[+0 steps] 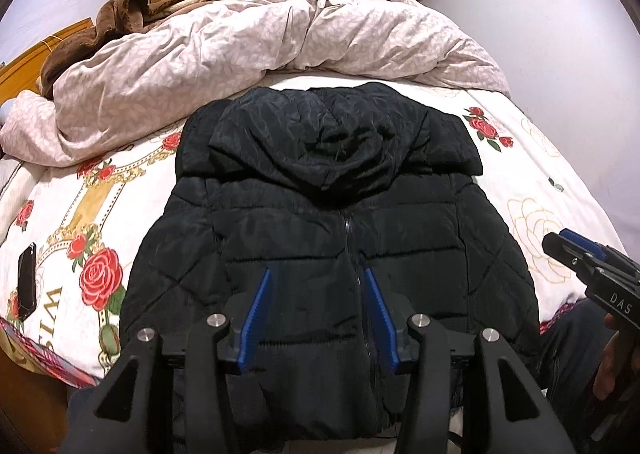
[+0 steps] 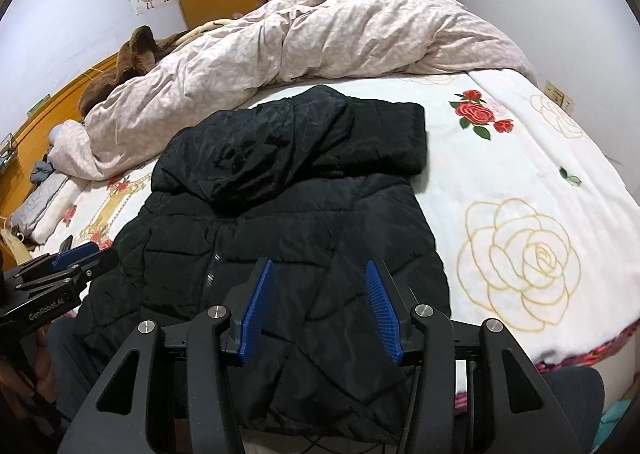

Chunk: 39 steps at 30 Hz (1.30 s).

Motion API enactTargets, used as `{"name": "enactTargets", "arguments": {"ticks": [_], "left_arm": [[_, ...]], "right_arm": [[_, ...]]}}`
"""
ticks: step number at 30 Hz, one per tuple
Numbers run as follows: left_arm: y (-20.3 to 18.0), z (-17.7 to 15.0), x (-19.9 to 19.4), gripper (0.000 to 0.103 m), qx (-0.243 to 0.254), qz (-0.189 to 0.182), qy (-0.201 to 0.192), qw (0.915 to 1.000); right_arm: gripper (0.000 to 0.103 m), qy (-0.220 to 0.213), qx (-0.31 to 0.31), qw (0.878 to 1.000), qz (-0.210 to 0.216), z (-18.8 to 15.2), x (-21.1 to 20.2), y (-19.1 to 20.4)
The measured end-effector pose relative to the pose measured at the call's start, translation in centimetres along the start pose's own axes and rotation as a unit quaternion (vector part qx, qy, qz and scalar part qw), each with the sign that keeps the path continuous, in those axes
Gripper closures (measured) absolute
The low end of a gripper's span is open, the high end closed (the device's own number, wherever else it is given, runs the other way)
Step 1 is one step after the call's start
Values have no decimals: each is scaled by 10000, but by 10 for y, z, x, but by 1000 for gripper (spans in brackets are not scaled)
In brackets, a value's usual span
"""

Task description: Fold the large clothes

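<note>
The black puffer jacket (image 1: 332, 238) lies zipped on the bed (image 1: 532, 182), filling the frame's centre. Left gripper (image 1: 318, 274) and right gripper (image 2: 320, 266) hover spread, pinching nothing; next, probably grasp the hem and fold upward.

Black hand-held gripper (image 1: 318, 282), blue pads (image 1: 260, 314)

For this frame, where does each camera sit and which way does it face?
Left wrist: on the left tongs, angled down at the black jacket on the bed; right tongs and a hand show.
Right wrist: on the right tongs, same aim from further right; left tongs show.
Shared: jacket, quilt, bed.
</note>
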<state>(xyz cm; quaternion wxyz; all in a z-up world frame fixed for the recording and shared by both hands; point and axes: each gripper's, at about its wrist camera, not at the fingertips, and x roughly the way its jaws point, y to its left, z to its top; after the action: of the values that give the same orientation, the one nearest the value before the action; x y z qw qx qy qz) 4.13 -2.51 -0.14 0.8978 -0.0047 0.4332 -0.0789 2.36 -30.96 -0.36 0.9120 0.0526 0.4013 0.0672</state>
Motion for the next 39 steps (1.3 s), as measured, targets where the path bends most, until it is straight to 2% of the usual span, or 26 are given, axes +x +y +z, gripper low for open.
{"name": "enactTargets", "arguments": {"ticks": [15, 19, 26, 31, 34, 39], "left_arm": [[8, -21, 1, 53, -84, 34, 103, 9999], [18, -23, 7, 53, -147, 124, 133, 9997], [67, -24, 25, 48, -478, 431, 226, 9977], [112, -30, 46, 47, -815, 780, 472, 9925], [134, -36, 55, 46, -1013, 880, 609, 9891], [164, -46, 73, 46, -1404, 960, 914, 9812]], "right_arm": [[54, 91, 73, 9998, -141, -18, -2, -14], [46, 210, 122, 9996, -157, -23, 8, -22], [45, 590, 549, 9958, -426, -38, 38, -58], [45, 915, 931, 9898, -573, -51, 62, -88], [45, 1051, 1119, 9869, -504, -56, 71, -99], [44, 1475, 1412, 9788, -144, -67, 90, -109]]}}
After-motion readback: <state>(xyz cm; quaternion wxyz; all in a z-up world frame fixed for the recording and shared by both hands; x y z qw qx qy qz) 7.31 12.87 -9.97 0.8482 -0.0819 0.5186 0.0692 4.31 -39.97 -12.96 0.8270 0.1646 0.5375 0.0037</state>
